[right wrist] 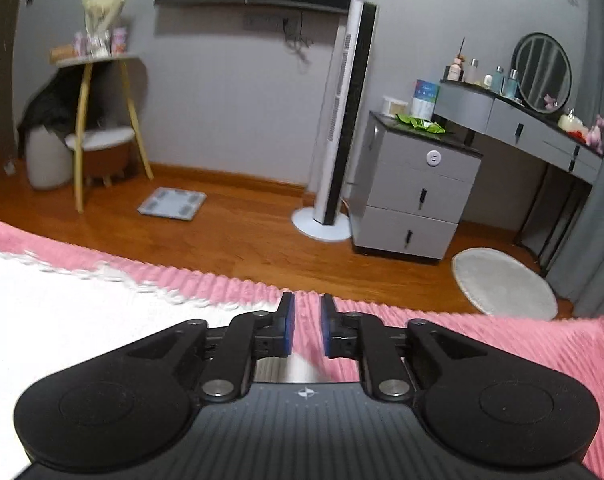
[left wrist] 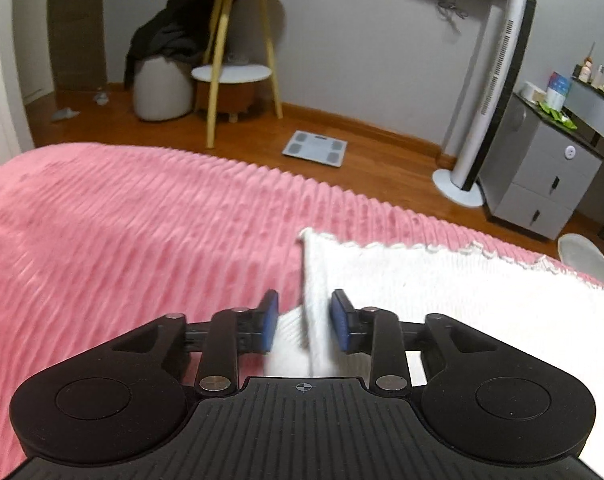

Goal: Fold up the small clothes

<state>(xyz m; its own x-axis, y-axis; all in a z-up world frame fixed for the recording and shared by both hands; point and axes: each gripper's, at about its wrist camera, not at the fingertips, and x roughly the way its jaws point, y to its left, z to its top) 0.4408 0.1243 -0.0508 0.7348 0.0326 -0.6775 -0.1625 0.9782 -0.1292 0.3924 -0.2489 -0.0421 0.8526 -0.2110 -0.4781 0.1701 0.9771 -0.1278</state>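
Your left gripper (left wrist: 305, 320) has its jaws parted, and a raised fold of the white knitted garment (left wrist: 442, 300) stands between the blue pads (left wrist: 270, 322); the cloth looks to brush the left pad, but the right pad is apart from it, so nothing is clamped. The garment lies flat on the pink ribbed blanket (left wrist: 121, 232) covering the bed, spreading from the jaws towards 3 o'clock, its scalloped edge running along the far side.

Your right gripper (right wrist: 306, 322) also has its jaws slightly parted, with only pink blanket (right wrist: 502, 344) showing through the gap and a pale blurred strip low between the fingers that you cannot identify. In that view the garment (right wrist: 81, 320) sits at 9 o'clock of the jaws, just beside the left finger.
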